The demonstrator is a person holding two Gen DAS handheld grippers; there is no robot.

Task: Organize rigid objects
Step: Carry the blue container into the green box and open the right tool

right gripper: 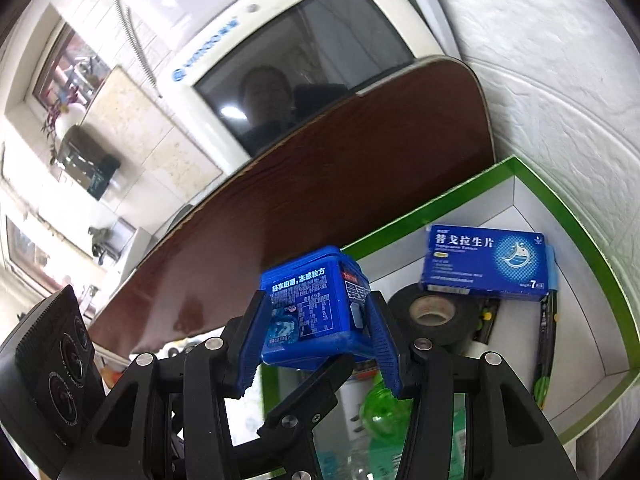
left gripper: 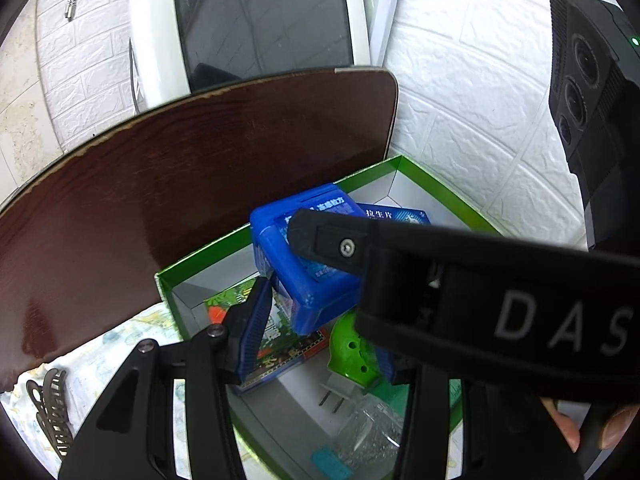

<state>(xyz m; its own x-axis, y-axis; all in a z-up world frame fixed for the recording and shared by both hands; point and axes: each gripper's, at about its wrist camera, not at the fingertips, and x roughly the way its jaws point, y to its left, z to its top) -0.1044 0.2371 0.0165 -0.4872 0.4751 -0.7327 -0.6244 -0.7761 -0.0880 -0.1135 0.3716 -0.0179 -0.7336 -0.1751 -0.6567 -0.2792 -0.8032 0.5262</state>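
Note:
My right gripper (right gripper: 316, 340) is shut on a blue plastic gum tub (right gripper: 316, 312) and holds it over the green-rimmed white box (right gripper: 560, 204). In the left wrist view the tub (left gripper: 308, 264) hangs above the box (left gripper: 372, 170), with the right gripper's black arm crossing in front. My left gripper (left gripper: 316, 332) is open with its blue pads either side of the box contents, holding nothing. Inside the box lie a blue medicine carton (right gripper: 484, 262), a roll of black tape (right gripper: 434, 314), a green ball (left gripper: 352, 354) and a colourful flat card pack (left gripper: 276, 332).
A dark brown board (left gripper: 160, 200) leans behind the box, with a white monitor (left gripper: 248, 28) behind it. A white brick wall (left gripper: 480, 100) is to the right. A dark hair clip (left gripper: 50, 412) lies on a patterned cloth at left. A clear bag and plug lie in the box front.

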